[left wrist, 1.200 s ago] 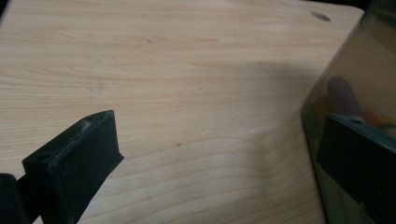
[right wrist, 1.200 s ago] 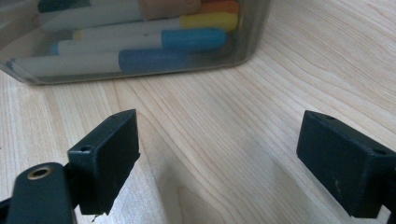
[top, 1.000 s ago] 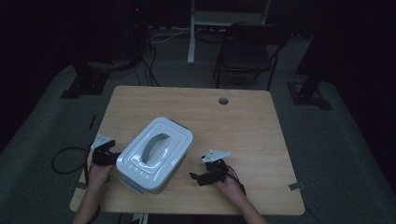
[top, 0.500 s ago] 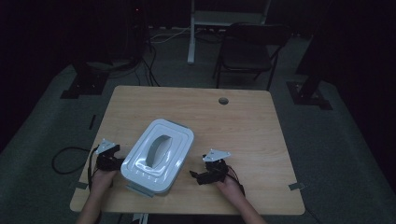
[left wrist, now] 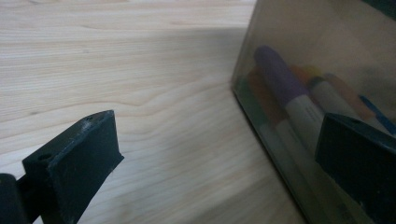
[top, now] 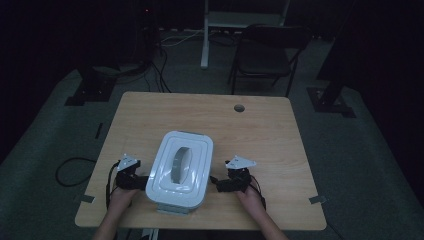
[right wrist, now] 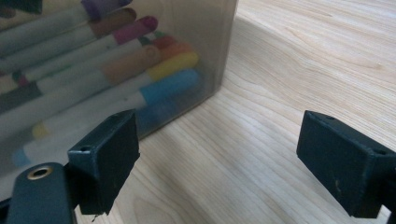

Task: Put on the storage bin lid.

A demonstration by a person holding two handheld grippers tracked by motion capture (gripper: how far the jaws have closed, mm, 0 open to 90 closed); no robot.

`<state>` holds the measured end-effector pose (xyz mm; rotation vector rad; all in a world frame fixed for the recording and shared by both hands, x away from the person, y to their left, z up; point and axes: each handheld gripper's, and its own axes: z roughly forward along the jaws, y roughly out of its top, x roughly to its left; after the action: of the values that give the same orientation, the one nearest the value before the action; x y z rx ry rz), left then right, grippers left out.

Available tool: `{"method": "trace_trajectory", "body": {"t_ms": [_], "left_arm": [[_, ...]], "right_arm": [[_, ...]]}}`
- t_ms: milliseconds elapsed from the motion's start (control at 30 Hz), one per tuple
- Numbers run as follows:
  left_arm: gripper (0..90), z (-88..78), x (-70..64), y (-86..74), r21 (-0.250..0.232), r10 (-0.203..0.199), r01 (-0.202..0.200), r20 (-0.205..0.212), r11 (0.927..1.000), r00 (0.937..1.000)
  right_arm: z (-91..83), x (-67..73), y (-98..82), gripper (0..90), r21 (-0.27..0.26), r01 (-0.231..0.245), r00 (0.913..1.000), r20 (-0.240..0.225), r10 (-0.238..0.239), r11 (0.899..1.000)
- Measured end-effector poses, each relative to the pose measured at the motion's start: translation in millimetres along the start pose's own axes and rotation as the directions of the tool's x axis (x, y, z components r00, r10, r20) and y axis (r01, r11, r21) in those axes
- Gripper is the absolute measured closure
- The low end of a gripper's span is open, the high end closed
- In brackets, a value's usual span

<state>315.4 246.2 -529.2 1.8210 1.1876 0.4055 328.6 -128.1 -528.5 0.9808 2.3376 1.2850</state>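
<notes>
A clear storage box with a white lid and grey handle (top: 180, 167) stands near the table's front edge. Through its wall (left wrist: 317, 79) I see several coloured markers (right wrist: 107, 70) lying inside. My left gripper (top: 134, 181) sits at the box's left side, open, its right jaw up against the box wall. My left gripper (left wrist: 219, 154) holds nothing. My right gripper (top: 220, 184) sits at the box's right side, also open and empty. In the right gripper view, my right gripper (right wrist: 219, 158) has bare wood between its jaws, with the box corner just ahead to the left.
The wooden table (top: 260, 130) has a round cable hole (top: 239, 108) near its back edge. A dark chair (top: 265, 55) stands behind the table. Cables (top: 70, 167) trail on the floor at the left.
The box has turned and shifted toward the front edge, now lying nearly square to the table. Both grippers followed it, staying at its two sides.
</notes>
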Motion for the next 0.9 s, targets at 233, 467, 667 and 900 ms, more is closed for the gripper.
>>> {"method": "trace_trajectory", "body": {"t_ms": [233,467,667,900], "left_arm": [[0.5,7.9,-16.9,2.0,0.012,0.01,-0.011,0.024,0.9999,0.9997],[0.5,12.9,-35.3,4.0,0.046,0.042,-0.043,0.038,0.998,0.9984],[0.5,17.7,-43.8,4.5,0.058,0.068,-0.072,0.063,0.9957,0.9956],[0.5,20.9,-44.5,5.8,0.052,0.091,-0.095,0.081,0.9941,0.9926]], "right_arm": [[-5.0,-7.5,-5.0,12.7,0.0,-0.006,0.9996,0.026,0.006,1.0],[-11.7,-17.1,-9.4,13.4,0.006,-0.019,0.9961,0.087,0.019,1.0],[-19.0,-25.3,-12.6,13.3,0.0,-0.032,0.9935,0.109,0.032,0.999],[-26.6,-31.0,-16.5,13.0,-0.008,-0.043,0.9901,0.133,0.044,0.999]]}}
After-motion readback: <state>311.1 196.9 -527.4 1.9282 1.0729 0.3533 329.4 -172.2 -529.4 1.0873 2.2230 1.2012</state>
